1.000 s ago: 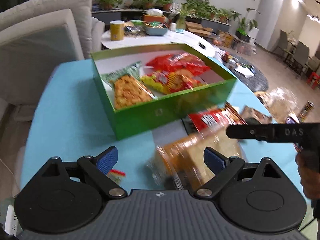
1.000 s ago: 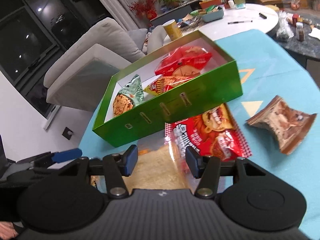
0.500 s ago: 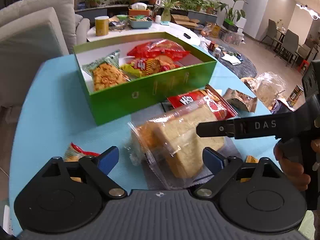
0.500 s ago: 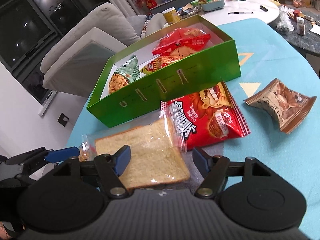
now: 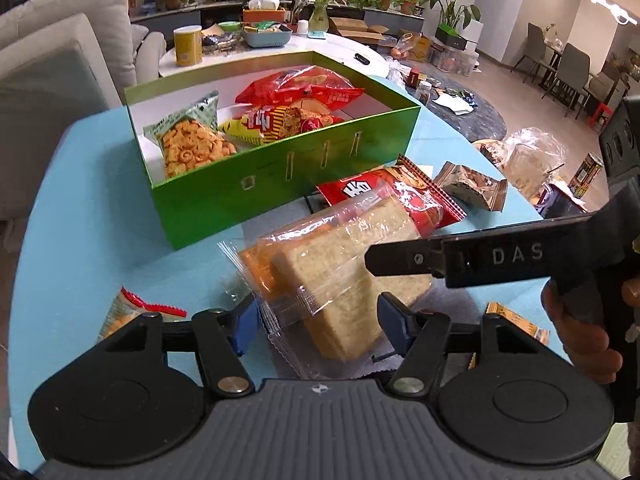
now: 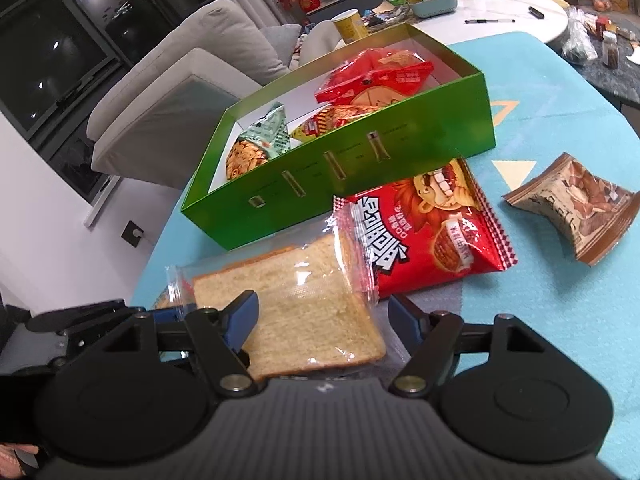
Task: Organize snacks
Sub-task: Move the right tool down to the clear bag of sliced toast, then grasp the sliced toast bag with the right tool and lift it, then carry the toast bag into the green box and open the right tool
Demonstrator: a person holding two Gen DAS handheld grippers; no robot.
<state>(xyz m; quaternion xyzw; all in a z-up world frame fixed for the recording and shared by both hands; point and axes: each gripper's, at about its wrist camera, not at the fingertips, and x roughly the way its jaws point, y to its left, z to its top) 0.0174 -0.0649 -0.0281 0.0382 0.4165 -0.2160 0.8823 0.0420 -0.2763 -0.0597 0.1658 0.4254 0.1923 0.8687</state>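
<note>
Left wrist view: looking down on the left gripper [image 5: 316,320], fingers spread wide on either side of the bagged bread [image 5: 340,272], pads not pressing the clear wrapper, grasping nothing. Bread lying flat on the blue tablecloth [image 5: 80,216], just in front of the green box [image 5: 280,168] and overlapping the near edge of the red snack bag [image 5: 396,196]. Reaching in from the right over the bread, one black finger of the right gripper [image 5: 400,260], handle wrapped by the person's hand [image 5: 584,332]. Sitting inside the box: a pale green packet of orange curls [image 5: 192,144], a yellow-and-red packet [image 5: 276,124], a large red bag [image 5: 300,88] behind them. Lying just right of the red snack bag, a small brown nut packet [image 5: 472,186]; peeking beside the left finger, a red-edged packet [image 5: 136,308]. Right wrist view: showing the right gripper [image 6: 322,318] likewise released, blue pads apart and hovering low over the bread [image 6: 304,304], left pad above the slice, right pad beyond its corner. Red snack bag [image 6: 424,232] touching the box wall [image 6: 340,184]; nut packet [image 6: 576,208] well apart to the right on the cloth.
</note>
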